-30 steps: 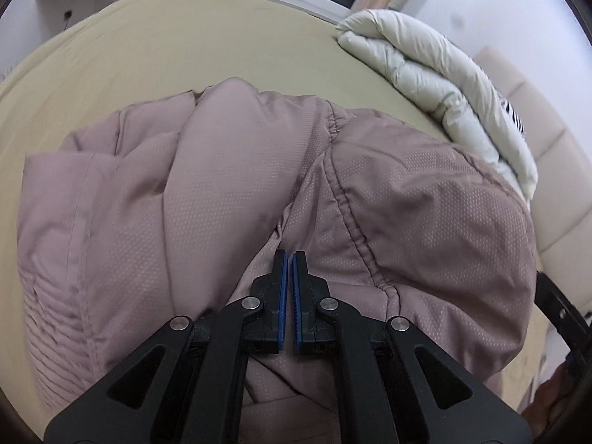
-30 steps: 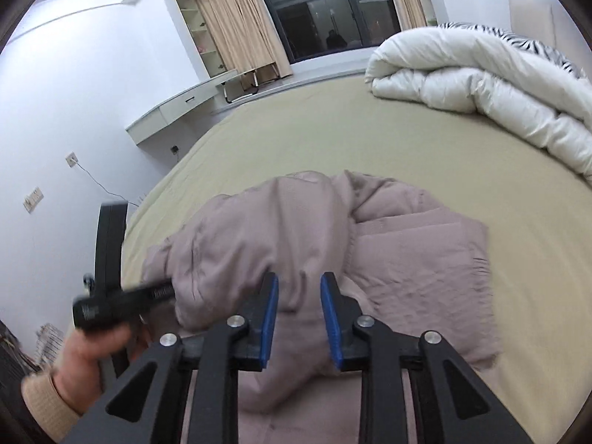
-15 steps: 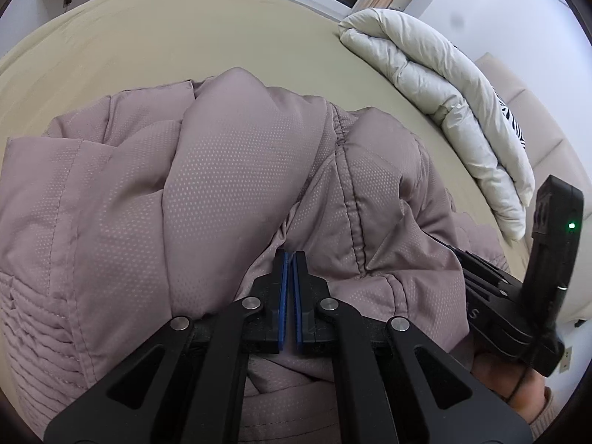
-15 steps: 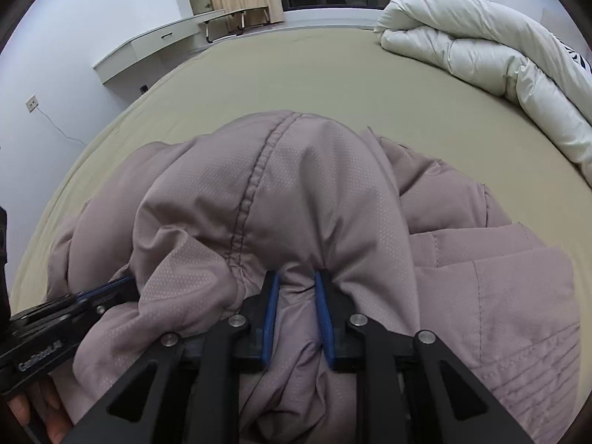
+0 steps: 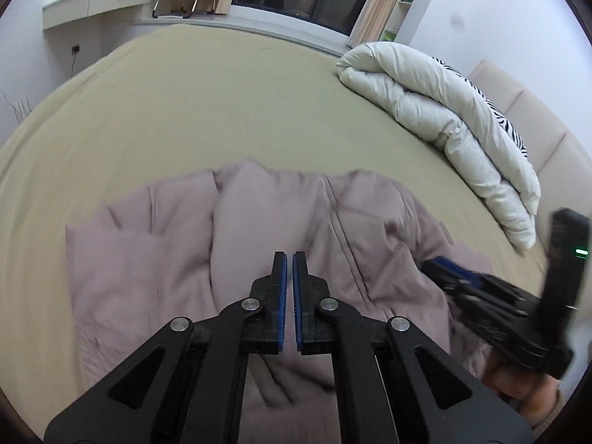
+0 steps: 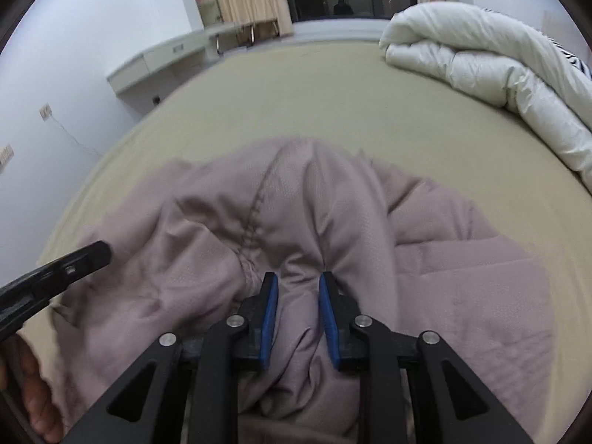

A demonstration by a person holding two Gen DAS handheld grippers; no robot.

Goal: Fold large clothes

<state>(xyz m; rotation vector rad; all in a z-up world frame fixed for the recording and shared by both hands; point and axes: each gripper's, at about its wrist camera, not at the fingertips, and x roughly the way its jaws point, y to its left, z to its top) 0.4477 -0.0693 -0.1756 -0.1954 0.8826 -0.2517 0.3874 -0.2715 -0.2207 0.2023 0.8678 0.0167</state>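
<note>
Cataloguing, left wrist view: mauve padded jacket lies bunched on the near part of the bed, its long axis running roughly side to side across this view, a stitched seam running away toward the window. Left claw is clenched, blue pads together, nothing visibly between them; it hangs above the cloth. White duvet lies rolled at the far right, well apart. Right claw enters low at the right edge.

Right wrist view: right claw straddles a raised ridge of the jacket; its jaws are opening, cloth still bunched between the pads. A flatter, ribbed part lies to the right. Left claw shows at left, a hand below it.

Judgement: before any fold, spread the jacket flat, pulling both gripped edges apart evenly; pinch at seams, not loose padding.
</note>
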